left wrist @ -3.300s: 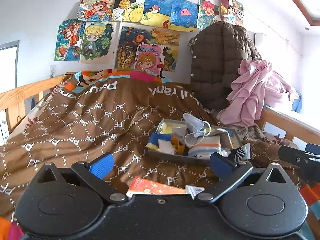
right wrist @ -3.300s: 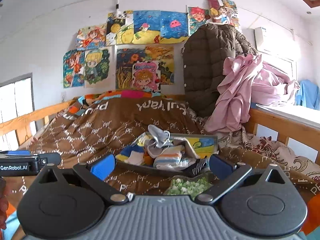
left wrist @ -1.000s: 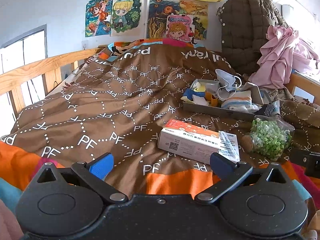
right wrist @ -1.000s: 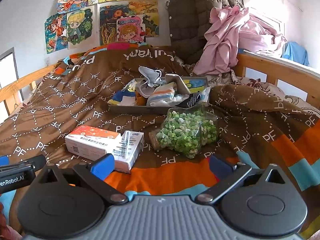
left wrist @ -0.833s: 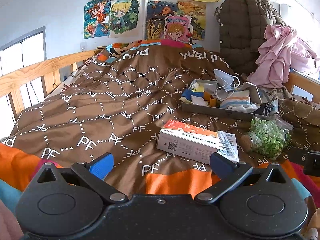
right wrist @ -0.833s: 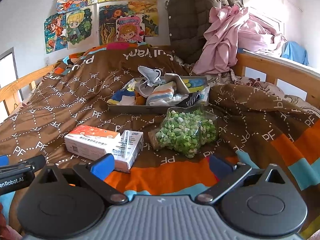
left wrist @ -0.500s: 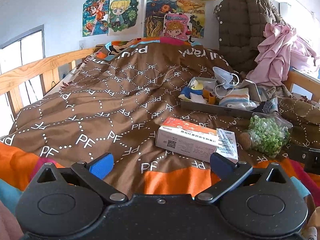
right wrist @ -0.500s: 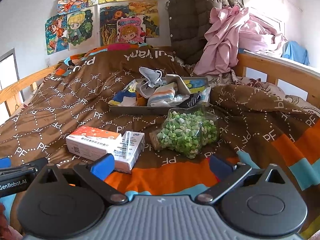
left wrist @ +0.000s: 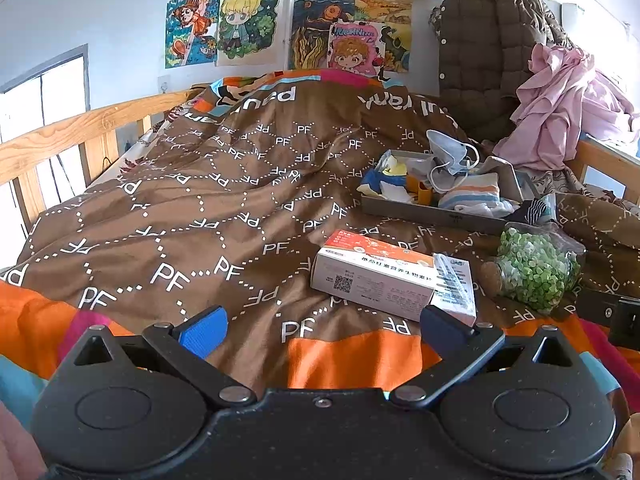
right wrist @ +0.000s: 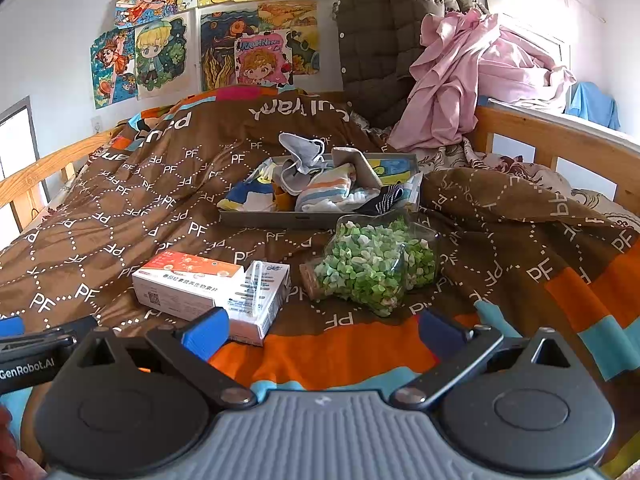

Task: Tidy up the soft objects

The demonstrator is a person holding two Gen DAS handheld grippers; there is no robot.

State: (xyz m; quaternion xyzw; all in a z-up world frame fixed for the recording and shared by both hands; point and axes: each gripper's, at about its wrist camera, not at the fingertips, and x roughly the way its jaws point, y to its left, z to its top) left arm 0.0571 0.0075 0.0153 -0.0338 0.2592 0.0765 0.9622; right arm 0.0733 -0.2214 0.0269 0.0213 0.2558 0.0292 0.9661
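- The soft things, socks (right wrist: pixel 326 194) and a face mask (right wrist: pixel 298 148), lie heaped in a shallow grey tray (right wrist: pixel 280 220) near the middle of the bed, toward the headboard end; one striped sock (right wrist: pixel 386 196) hangs over the tray's right rim; gathered in one tray they read as sorted, though the loose heap fits equally a pile waiting to be sorted
- Left gripper (left wrist: pixel 320 330) and right gripper (right wrist: pixel 322 330) hover low over the foot edge of the bed; jaws of both stand wide apart, holding nothing; held back here, I judge, to keep the whole spread in view
- Between grippers and tray lie a white-and-orange box (right wrist: pixel 188 280) with a smaller box (right wrist: pixel 260 292) touching its right end, and just right of them a clear jar of green bits (right wrist: pixel 372 266) on its side; both sit in the straight path to the tray, the jar close to its near rim
- The brown quilt (left wrist: pixel 200 200) is rumpled, so the tray sits slightly tilted; a pink cloth (right wrist: pixel 480 76) and a dark quilted coat (right wrist: pixel 380 32) pile at the head corner, right side
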